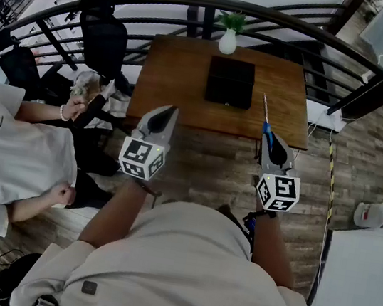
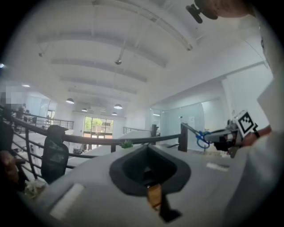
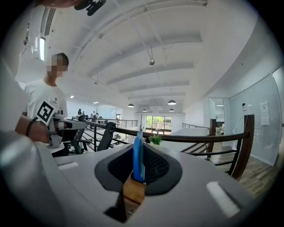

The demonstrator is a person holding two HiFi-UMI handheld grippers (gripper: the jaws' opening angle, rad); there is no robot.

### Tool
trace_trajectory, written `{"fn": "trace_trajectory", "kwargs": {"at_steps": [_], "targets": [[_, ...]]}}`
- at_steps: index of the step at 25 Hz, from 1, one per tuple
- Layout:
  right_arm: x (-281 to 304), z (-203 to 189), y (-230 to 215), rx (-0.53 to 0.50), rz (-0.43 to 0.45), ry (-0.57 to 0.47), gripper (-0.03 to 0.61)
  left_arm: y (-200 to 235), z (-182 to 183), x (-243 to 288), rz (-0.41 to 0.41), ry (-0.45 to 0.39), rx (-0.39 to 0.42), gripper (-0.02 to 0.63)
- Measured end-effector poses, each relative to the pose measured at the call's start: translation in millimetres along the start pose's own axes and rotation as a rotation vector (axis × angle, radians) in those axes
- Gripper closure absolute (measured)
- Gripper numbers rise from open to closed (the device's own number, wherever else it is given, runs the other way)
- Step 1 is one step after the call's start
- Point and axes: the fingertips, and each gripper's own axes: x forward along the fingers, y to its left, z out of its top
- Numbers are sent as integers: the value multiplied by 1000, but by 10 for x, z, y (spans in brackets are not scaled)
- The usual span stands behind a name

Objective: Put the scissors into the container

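The scissors (image 1: 265,114) have blue handles and thin blades that point toward the table. My right gripper (image 1: 271,141) is shut on their handles and holds them in the air over the wood floor, just short of the table's near edge. In the right gripper view the blue handle (image 3: 138,156) stands upright between the jaws. The container (image 1: 230,81) is a black box in the middle of the brown table (image 1: 171,73). My left gripper (image 1: 166,113) is shut with nothing in it, level with the right one, and it sees the scissors (image 2: 202,137) at its right.
A white vase with a green plant (image 1: 228,39) stands at the table's far edge. A curved black railing (image 1: 201,0) runs behind the table, with a black chair (image 1: 103,34) at the left. A person in a white shirt (image 1: 12,149) sits close on my left.
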Motion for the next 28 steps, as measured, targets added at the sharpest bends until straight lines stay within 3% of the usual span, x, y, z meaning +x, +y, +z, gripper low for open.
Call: {"fn": "trace_trajectory", "kwargs": {"at_steps": [28], "targets": [[11, -24, 62, 24, 27, 5, 528, -74, -61, 32, -15, 12, -12, 614]]}}
